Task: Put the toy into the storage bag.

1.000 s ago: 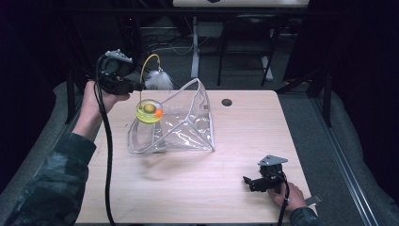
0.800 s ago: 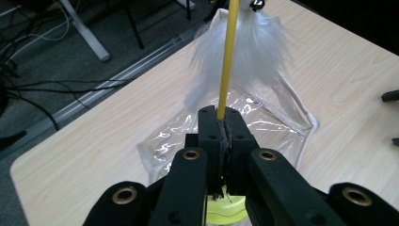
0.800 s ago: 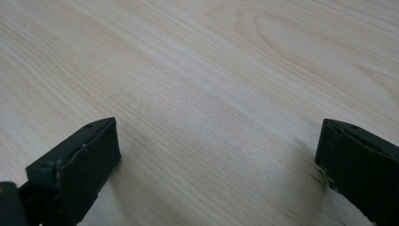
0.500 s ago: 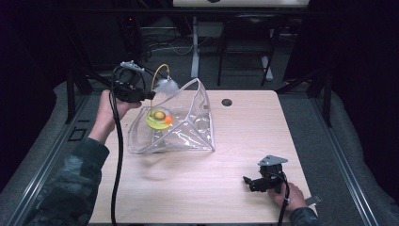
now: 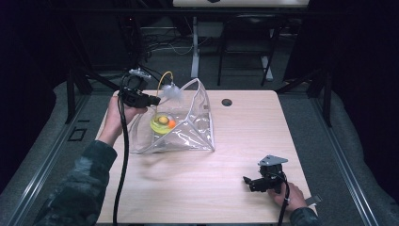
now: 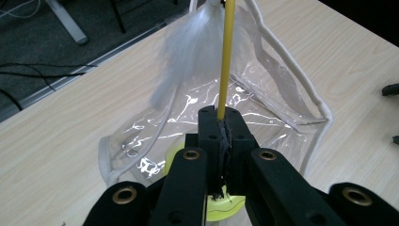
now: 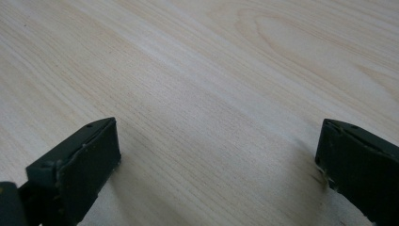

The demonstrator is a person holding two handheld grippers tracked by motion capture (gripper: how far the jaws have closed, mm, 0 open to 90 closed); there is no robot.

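A clear plastic bag (image 5: 190,136) with white trim stands open on the wooden table (image 5: 197,188), left of centre. My left gripper (image 5: 155,100) hovers at its far-left rim, shut on a thin yellow stick (image 6: 226,56). The stick arcs up to a white feather tuft (image 5: 172,92) above the bag's mouth. A yellow-green disc with an orange ball (image 5: 163,123) lies inside the bag. In the left gripper view the gripper (image 6: 221,117) pinches the stick, with the tuft (image 6: 188,52) and bag (image 6: 282,94) beyond. My right gripper (image 5: 249,181) rests open near the front right; its view shows the gripper (image 7: 219,141) over bare wood.
A round black grommet (image 5: 227,102) sits in the tabletop near the far edge. Black frame rails and cables lie beyond the table's back edge. Bare wood stretches between the bag and the right gripper.
My left hand has come down and rightward with the stick. The tuft now hangs at the bag's mouth and the disc has sunk inside the bag. The right hand stayed still.
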